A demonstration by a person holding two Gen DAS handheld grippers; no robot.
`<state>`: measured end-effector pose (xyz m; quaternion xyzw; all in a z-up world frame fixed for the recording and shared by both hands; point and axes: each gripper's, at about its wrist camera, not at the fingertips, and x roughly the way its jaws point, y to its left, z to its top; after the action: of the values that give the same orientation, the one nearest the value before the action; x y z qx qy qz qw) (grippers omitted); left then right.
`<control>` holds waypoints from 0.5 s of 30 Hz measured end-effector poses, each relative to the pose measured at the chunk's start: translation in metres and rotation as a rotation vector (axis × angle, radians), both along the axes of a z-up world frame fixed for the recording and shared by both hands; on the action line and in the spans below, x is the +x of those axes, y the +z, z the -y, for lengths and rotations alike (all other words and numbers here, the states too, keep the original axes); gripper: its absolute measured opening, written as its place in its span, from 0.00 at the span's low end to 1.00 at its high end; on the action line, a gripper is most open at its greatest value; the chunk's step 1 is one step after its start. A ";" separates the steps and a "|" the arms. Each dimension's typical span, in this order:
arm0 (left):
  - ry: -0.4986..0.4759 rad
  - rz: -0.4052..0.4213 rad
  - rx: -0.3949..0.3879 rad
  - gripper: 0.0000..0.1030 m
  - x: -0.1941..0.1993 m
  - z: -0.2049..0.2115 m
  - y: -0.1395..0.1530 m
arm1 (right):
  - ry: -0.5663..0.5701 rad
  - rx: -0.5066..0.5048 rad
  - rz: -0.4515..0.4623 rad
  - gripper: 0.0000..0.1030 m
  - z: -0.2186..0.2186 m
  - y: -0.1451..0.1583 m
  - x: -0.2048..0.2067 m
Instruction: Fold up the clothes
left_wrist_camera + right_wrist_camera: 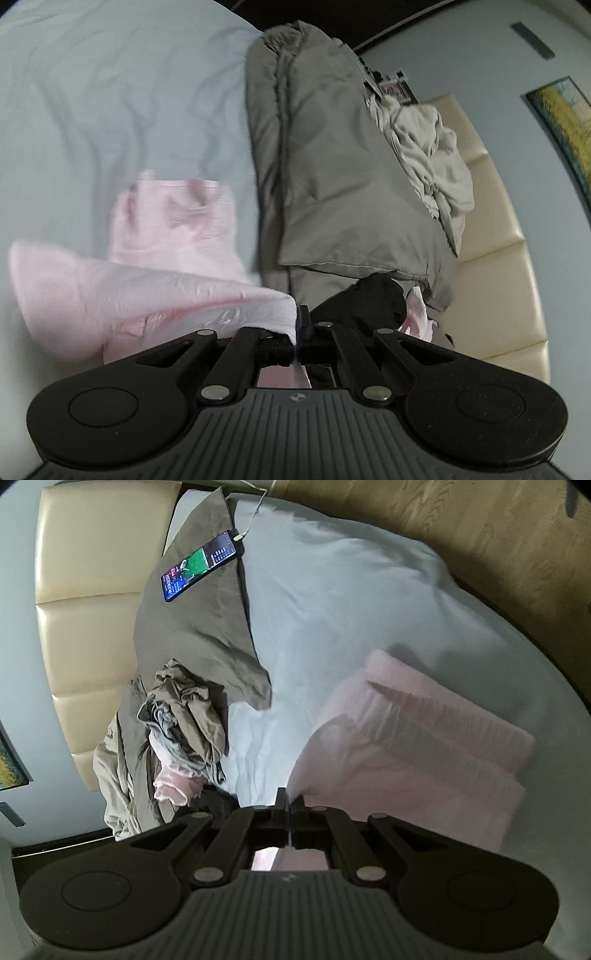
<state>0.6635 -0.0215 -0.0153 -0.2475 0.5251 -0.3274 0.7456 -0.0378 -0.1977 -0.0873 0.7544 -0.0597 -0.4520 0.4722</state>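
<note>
My left gripper and right gripper are pinching the pink garment tight, mid-fold I think, and next I should lay it flat on the bed sheet.

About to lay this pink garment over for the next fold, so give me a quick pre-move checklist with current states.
1. Left gripper shut on the pink garment: ok.
2. Right gripper shut on the pink garment: ok.
3. Fabric flat, no bunching: not ok, it hangs in stacked folds.
4. Light blue sheet bare where the garment lands: ok.
5. Clothes pile clear of the garment: ok, apart beside the grey pillow.
6. Edges aligned: cannot tell, blurred.
</note>
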 end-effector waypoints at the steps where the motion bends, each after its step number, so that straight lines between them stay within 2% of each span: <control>1: -0.005 0.002 0.009 0.00 0.002 0.014 -0.001 | 0.001 0.004 -0.003 0.01 0.010 -0.002 0.002; 8: -0.041 0.039 0.089 0.00 0.012 0.091 -0.014 | 0.006 0.030 -0.016 0.01 0.073 -0.018 0.010; 12: -0.059 0.065 0.158 0.00 0.017 0.119 -0.025 | 0.008 0.058 -0.028 0.01 0.100 -0.034 0.016; 15: -0.034 0.054 0.234 0.00 0.022 0.130 -0.042 | 0.012 0.070 -0.038 0.01 0.116 -0.045 0.021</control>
<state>0.6856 -0.1514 -0.0569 -0.1408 0.5437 -0.2832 0.7774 -0.0166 -0.3132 -0.1320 0.7619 -0.0303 -0.4653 0.4495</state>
